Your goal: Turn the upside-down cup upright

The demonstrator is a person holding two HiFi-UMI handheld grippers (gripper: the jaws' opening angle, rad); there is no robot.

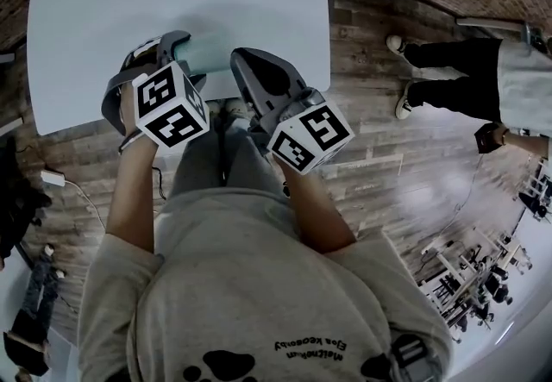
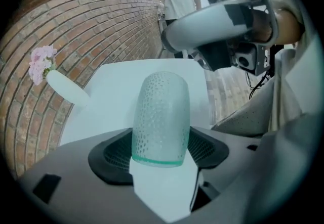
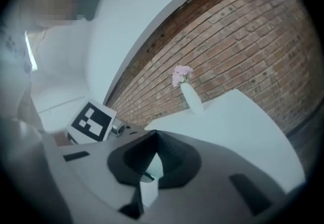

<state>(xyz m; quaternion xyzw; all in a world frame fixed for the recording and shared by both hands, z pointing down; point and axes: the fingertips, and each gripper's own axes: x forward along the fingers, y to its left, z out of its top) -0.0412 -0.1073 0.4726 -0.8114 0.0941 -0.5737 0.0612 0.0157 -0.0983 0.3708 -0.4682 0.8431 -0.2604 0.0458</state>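
Observation:
A pale green, dimpled cup (image 2: 159, 117) sits between the two dark pads of my left gripper (image 2: 159, 149), which is shut on it. The cup's rim faces the camera and its closed end points away, over the white table (image 2: 116, 91). In the head view the same cup (image 1: 207, 53) juts from the left gripper (image 1: 178, 53) above the table's near edge (image 1: 285, 78). My right gripper (image 1: 247, 59) hangs just right of the cup with its jaws shut and nothing in them. In its own view the right gripper (image 3: 152, 160) shows its pads pressed together.
A white vase with pink flowers (image 2: 66, 89) stands at the table's far side by the brick wall (image 3: 243, 31); the right gripper view shows the vase (image 3: 191, 97) too. A person (image 1: 470, 78) stands on the wooden floor to the right of the table.

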